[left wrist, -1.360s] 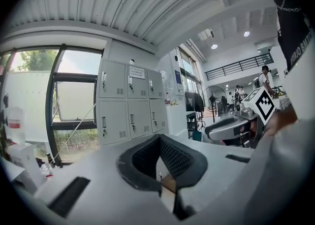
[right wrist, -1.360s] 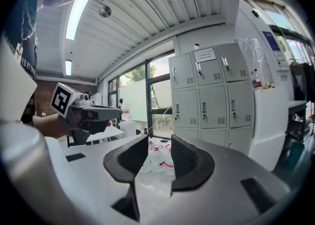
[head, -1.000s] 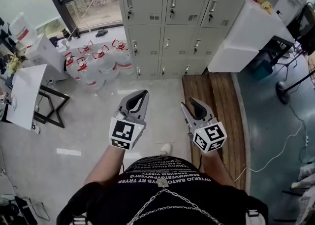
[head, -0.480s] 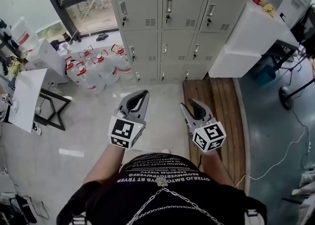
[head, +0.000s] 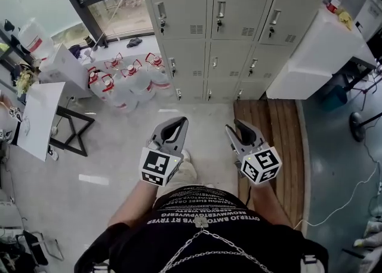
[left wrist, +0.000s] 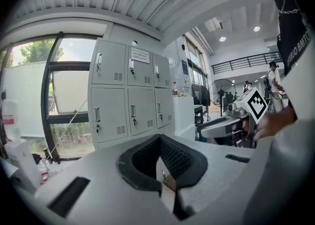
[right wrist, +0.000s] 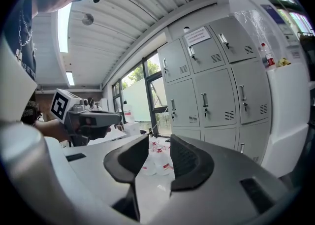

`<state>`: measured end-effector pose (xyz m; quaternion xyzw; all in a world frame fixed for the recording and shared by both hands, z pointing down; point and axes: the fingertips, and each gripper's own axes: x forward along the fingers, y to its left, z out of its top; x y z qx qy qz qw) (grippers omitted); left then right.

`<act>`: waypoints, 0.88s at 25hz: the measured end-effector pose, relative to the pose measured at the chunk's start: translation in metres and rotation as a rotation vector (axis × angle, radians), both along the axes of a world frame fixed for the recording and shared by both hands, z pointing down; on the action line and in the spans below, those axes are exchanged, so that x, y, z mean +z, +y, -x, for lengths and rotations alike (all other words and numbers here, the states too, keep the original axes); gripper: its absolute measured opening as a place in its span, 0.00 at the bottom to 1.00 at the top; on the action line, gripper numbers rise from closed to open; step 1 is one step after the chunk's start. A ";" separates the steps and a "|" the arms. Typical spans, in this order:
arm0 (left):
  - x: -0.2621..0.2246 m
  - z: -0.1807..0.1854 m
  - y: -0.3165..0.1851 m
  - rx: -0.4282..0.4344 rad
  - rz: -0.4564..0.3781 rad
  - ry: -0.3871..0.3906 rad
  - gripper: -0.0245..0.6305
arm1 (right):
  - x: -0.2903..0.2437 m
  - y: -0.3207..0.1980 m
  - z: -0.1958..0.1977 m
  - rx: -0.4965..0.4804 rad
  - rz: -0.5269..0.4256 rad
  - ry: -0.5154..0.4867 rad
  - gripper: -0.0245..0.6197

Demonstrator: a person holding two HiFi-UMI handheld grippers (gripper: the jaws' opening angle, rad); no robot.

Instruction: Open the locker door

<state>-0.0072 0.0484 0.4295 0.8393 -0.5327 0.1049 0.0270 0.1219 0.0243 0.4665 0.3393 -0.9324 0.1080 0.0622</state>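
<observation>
While both tongs point toward the lockers (head: 230,24), every door is shut.
Left tongs (head: 179,122): tips together, holding nothing. Right tongs (head: 240,126): parted by a narrow gap, holding nothing. Lockers: against the far wall, well apart from both.

Pale concrete floor (head: 119,164), wooden slat platform (head: 282,119), large window (head: 113,9), white table (head: 39,116), water jugs (head: 128,80)
</observation>
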 end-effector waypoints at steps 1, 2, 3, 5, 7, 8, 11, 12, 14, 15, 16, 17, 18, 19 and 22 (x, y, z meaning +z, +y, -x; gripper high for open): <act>-0.001 0.004 -0.009 0.009 -0.006 0.003 0.04 | 0.001 -0.008 0.005 0.006 0.000 0.005 0.22; -0.001 0.009 -0.019 0.014 -0.011 0.008 0.04 | 0.002 -0.015 0.011 0.012 0.000 0.009 0.22; -0.001 0.013 -0.029 0.019 -0.014 0.016 0.04 | 0.002 -0.022 0.018 0.017 0.001 0.010 0.22; -0.003 0.019 -0.052 0.032 -0.021 0.034 0.04 | -0.001 -0.034 0.029 0.018 -0.005 0.013 0.22; -0.007 0.019 -0.076 0.060 -0.031 0.042 0.04 | -0.004 -0.051 0.035 0.024 -0.012 0.020 0.22; -0.009 0.017 -0.088 0.078 -0.034 0.041 0.04 | -0.004 -0.061 0.036 0.032 -0.010 0.022 0.22; -0.008 0.015 -0.114 0.126 -0.035 0.030 0.04 | -0.002 -0.089 0.037 0.074 0.005 0.009 0.22; -0.007 0.017 -0.123 0.134 -0.035 0.026 0.04 | -0.003 -0.097 0.039 0.084 0.007 0.003 0.22; -0.005 0.021 -0.141 0.139 -0.028 0.027 0.04 | -0.004 -0.113 0.043 0.096 0.008 -0.002 0.22; -0.003 0.023 -0.149 0.141 -0.022 0.031 0.04 | -0.005 -0.119 0.044 0.103 0.007 -0.001 0.22; -0.001 0.024 -0.156 0.144 -0.016 0.034 0.04 | -0.006 -0.125 0.044 0.112 0.004 -0.001 0.22; 0.000 0.026 -0.162 0.147 -0.011 0.035 0.04 | -0.007 -0.132 0.046 0.120 0.001 -0.002 0.22; 0.001 0.029 -0.168 0.151 -0.009 0.035 0.04 | -0.008 -0.138 0.047 0.128 -0.001 -0.004 0.22; 0.002 0.031 -0.174 0.155 -0.008 0.034 0.04 | -0.008 -0.144 0.049 0.135 -0.001 -0.006 0.22; 0.003 0.037 -0.191 0.170 -0.007 0.038 0.04 | -0.008 -0.161 0.053 0.156 0.004 -0.007 0.22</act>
